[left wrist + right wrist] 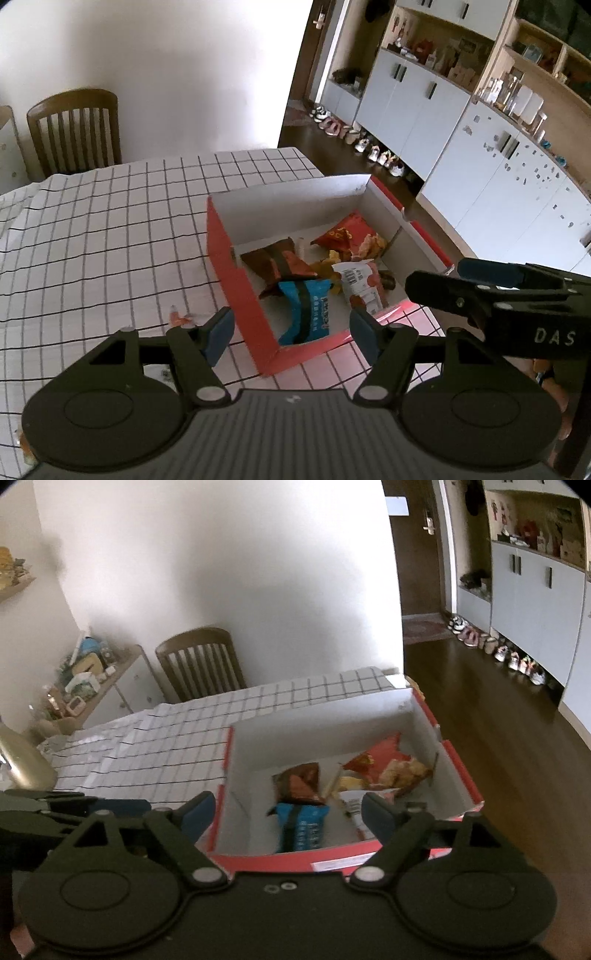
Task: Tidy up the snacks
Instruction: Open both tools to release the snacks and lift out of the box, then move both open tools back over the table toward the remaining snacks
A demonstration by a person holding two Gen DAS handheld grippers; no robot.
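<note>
1. While both grippers hover over a checked tablecloth (110, 236), a red cardboard box (236, 291) with white inner walls sits at the centre right of the left wrist view, holding every snack packet in sight.
2. Left gripper (290, 328): jaws spread wide with nothing between them, framing the box's near corner, which points toward the camera at lower centre.
3. Right gripper (288, 812): jaws likewise spread and empty, poised over the box's near red wall in the right wrist view; its black body also enters the left wrist view from the right edge.
4. A blue packet (308, 310) lies flat on the box floor nearest the camera, its long axis running from the near corner up toward the frame's centre.
5. A brown packet (275, 260) lies just beyond it, its lower end touching the blue packet's upper end; its long axis slants toward the upper left.
6. A white packet (360, 282) lies right of the blue one, and a red packet (347, 230) rests farther back, near the right wall.
7. The box's far left floor is bare.
8. The tablecloth spreads open left of the box; the table edge runs close past the box's right side, with dark floor (498, 720) beyond.
9. A wooden chair (75, 129) stands at the table's far side, upper left.
</note>
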